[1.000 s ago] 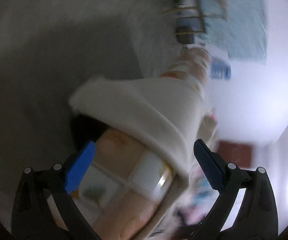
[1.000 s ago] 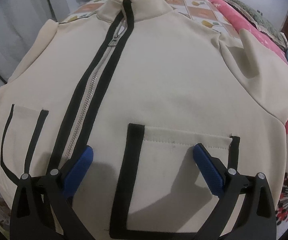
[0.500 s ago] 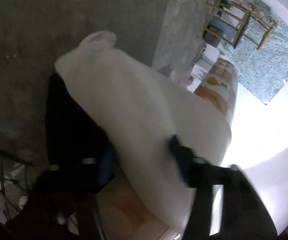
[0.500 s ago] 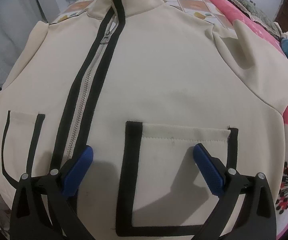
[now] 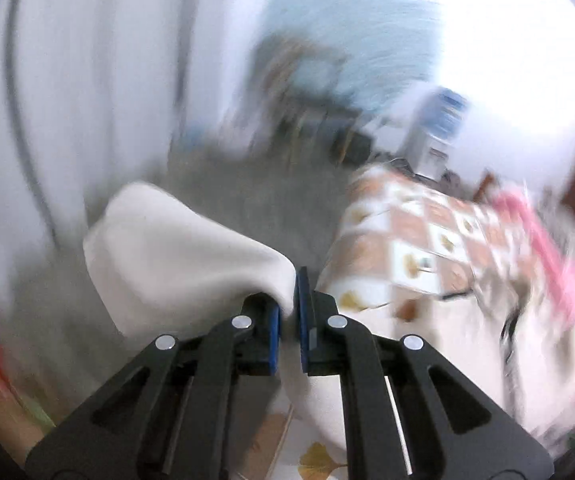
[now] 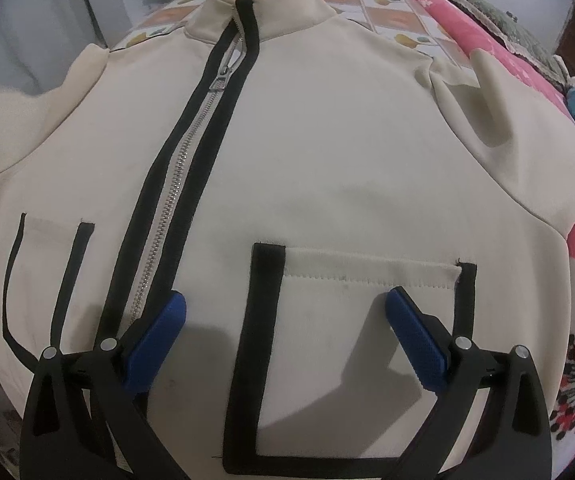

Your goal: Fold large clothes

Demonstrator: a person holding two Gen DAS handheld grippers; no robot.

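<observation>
Jacket [image 6: 327, 152] lies face up and zipped across the bed, collar at the far end, its left sleeve lifted for folding.

Left gripper [image 5: 287, 316] has its jaws pressed together on a fold of cream sleeve [image 5: 175, 256], raised off the patterned bedsheet [image 5: 419, 248]; this view is blurred. Right gripper [image 6: 283, 336] hovers with jaws spread above the near right pocket [image 6: 351, 320], touching nothing. Judged step: first sleeve fold. Next move calls for carrying the sleeve inward across the chest and laying it flat.
</observation>
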